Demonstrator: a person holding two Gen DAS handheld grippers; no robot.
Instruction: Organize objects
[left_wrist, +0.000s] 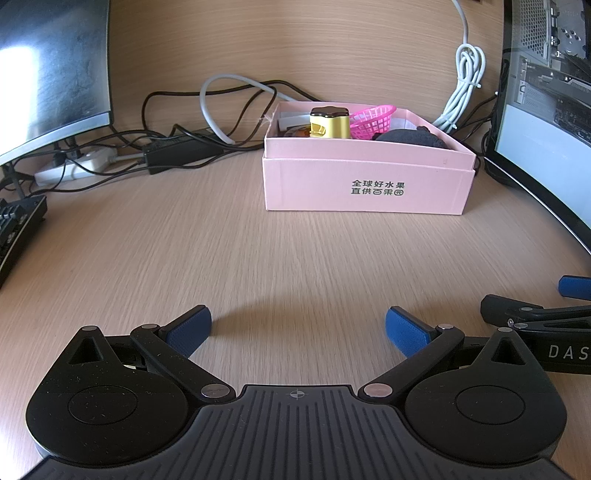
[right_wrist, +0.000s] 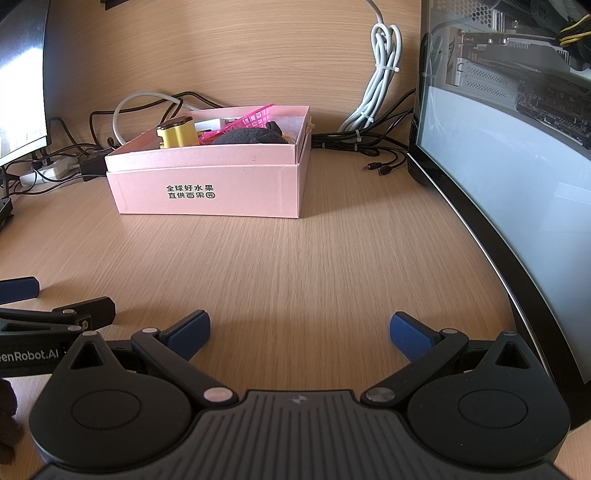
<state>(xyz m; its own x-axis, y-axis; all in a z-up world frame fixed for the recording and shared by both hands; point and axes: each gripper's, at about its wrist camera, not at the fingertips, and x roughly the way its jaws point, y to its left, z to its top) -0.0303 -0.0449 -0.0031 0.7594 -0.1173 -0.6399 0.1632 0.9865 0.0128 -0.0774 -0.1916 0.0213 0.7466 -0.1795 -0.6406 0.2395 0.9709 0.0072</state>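
A pink cardboard box (left_wrist: 365, 184) stands on the wooden desk, also in the right wrist view (right_wrist: 207, 184). Inside it are a gold and black block (left_wrist: 330, 123), a pink plastic basket (left_wrist: 373, 120) and a dark grey soft object (left_wrist: 410, 138); they show again in the right wrist view: block (right_wrist: 178, 133), basket (right_wrist: 255, 117), grey object (right_wrist: 247, 136). My left gripper (left_wrist: 298, 332) is open and empty, low over the desk well short of the box. My right gripper (right_wrist: 300, 334) is open and empty beside it, to the right.
A monitor (left_wrist: 48, 74) stands at the left and a computer case with glass panel (right_wrist: 517, 184) at the right. Cables and a power strip (left_wrist: 74, 166) lie behind the box. A keyboard edge (left_wrist: 18, 225) is at far left. Loose audio plugs (right_wrist: 380, 168) lie right of the box.
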